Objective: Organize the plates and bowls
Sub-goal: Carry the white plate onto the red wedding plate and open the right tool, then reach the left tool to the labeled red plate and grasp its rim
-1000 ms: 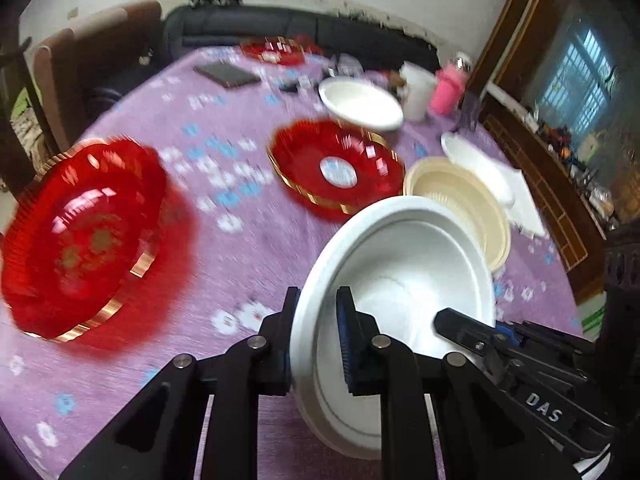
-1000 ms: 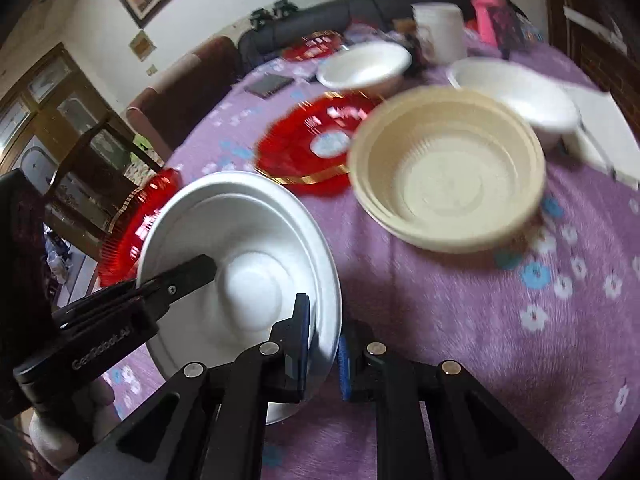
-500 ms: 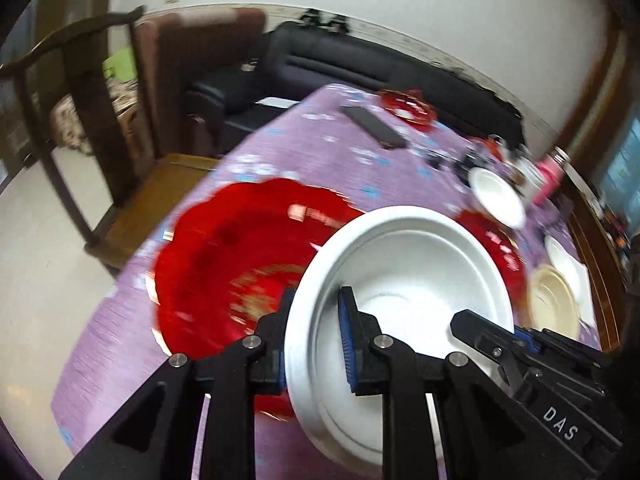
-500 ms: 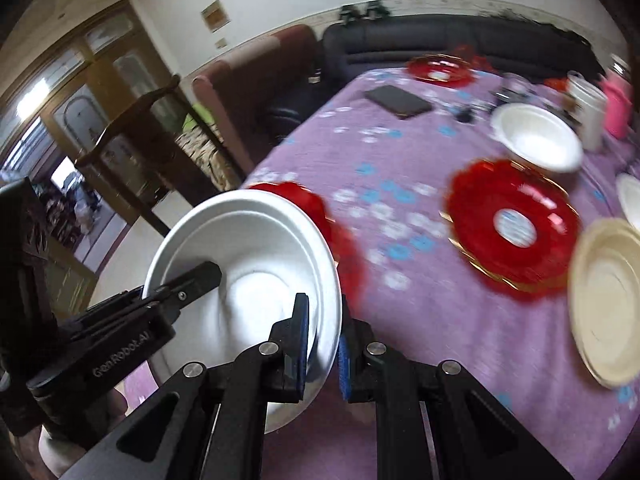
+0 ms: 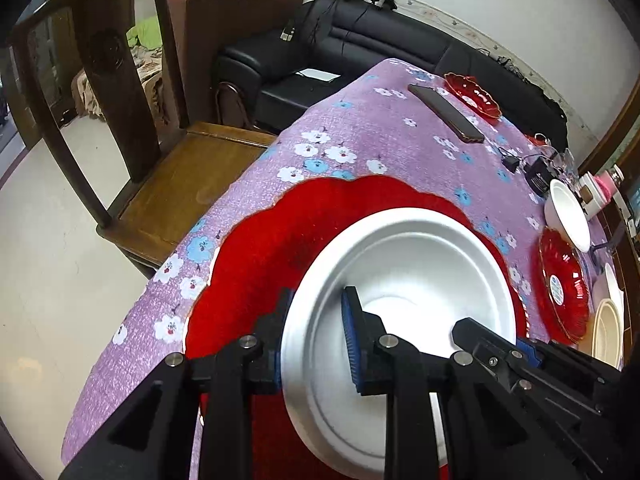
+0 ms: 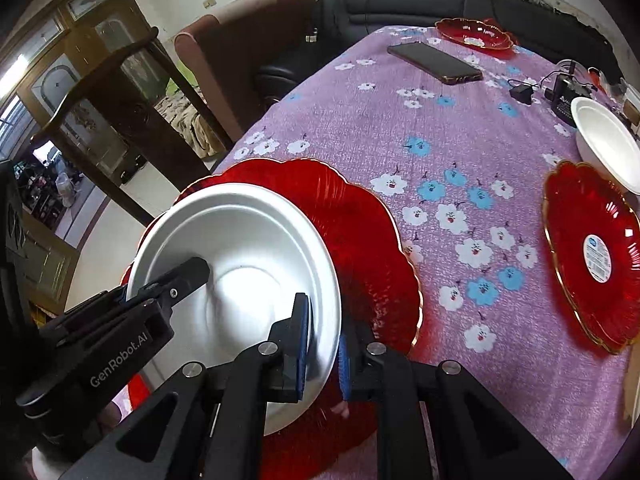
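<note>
Two claws on one white bowl [image 5: 408, 280], low centre of frame, over the big red plate [image 5: 256, 248] at the near table [image 5: 392, 136] edge. Left claw [image 5: 316, 336] jaws have just been opening, rim between them, pads slack. Right claw [image 6: 322, 350] clamped on the rim. Settle the bowl centred on the plate before the right lets go.

Tabletop [image 6: 460, 128] has a purple cloth with white and blue flowers. A dark phone [image 6: 434, 63] lies flat near the far end. Black charger [image 6: 522, 92] and a small black box [image 6: 566, 96] sit to its right, cables attached. Wooden chair [image 5: 132, 128] stands at the tabletop's left edge. Black leather sofa [image 5: 360, 48] against the far wall, brown armchair [image 5: 224, 12] beside it. Pink bottle [image 5: 606, 190] at far right.
</note>
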### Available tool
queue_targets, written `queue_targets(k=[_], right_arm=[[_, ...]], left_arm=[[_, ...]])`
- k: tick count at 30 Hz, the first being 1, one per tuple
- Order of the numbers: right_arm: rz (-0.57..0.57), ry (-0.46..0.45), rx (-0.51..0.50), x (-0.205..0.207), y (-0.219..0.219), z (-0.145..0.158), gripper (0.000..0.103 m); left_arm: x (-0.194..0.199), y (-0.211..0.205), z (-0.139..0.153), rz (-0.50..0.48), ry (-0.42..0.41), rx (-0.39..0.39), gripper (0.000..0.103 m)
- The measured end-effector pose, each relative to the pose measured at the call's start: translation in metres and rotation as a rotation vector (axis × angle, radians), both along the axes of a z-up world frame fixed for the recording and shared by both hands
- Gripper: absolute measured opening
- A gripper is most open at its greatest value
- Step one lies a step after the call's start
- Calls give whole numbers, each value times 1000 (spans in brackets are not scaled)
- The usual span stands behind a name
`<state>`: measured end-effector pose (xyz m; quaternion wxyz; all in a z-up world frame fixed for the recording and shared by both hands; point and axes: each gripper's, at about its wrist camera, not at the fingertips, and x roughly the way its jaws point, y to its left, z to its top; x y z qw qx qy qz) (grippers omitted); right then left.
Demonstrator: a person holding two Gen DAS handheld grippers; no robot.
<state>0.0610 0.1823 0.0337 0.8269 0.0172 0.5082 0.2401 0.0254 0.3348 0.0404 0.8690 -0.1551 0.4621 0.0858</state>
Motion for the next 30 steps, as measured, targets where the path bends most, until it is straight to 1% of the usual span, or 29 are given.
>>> queue_targets(k=[1, 3, 4, 5, 6, 7, 9, 11, 15, 17, 18, 20, 22, 23, 24, 25, 27, 30], right_arm=[[1, -4, 0, 0, 2, 0, 15], [0, -13, 6, -1, 4, 1, 15], [-8, -21, 11, -2, 4, 2, 15], [-10, -26, 13, -3, 5, 3, 17], [-11, -37, 11, -3, 5, 3, 20], [-12, -46, 7, -2, 6, 3, 25], [-22, -66, 10, -2, 3, 6, 29], [-36, -87, 29, -4, -3, 12, 30], [-58, -132, 58, -12, -20, 29, 31], [-65, -158, 66, -19, -29, 36, 32], [-71, -180, 66, -25, -34, 41, 32], [-97, -250, 57, -41, -48, 52, 36], [-135, -324, 38, -57, -63, 61, 48], [-149, -348, 34, -62, -69, 63, 52], [-179, -389, 30, -71, -81, 66, 62], [-198, -409, 30, -74, -89, 68, 72], [-240, -435, 34, -79, -108, 70, 77], [-282, -406, 40, -77, -140, 68, 77]], left_arm=[[0, 1, 1, 1, -7, 5, 25], [1, 3, 0, -1, -9, -10, 36], [1, 4, 1, 1, -14, -13, 44], [-1, 4, 2, 5, -23, -9, 51], [-2, 5, 4, 9, -29, -12, 55], [-3, 6, 5, 10, -36, -21, 56], [-8, 9, 9, 22, -44, -27, 56], [-14, 10, 14, 31, -59, -34, 57], [-33, 5, 30, 41, -101, -9, 60], [-46, -2, 40, 48, -130, 17, 65], [-53, -8, 45, 49, -149, 38, 66], [-65, -20, 54, 43, -182, 86, 69], [-75, -36, 62, 30, -208, 127, 71], [-80, -45, 65, 15, -222, 145, 73], [-83, -54, 68, 1, -231, 162, 73], [-87, -63, 71, -13, -238, 180, 74], [-93, -84, 75, -51, -252, 213, 75], [-100, -110, 81, -101, -263, 258, 75]])
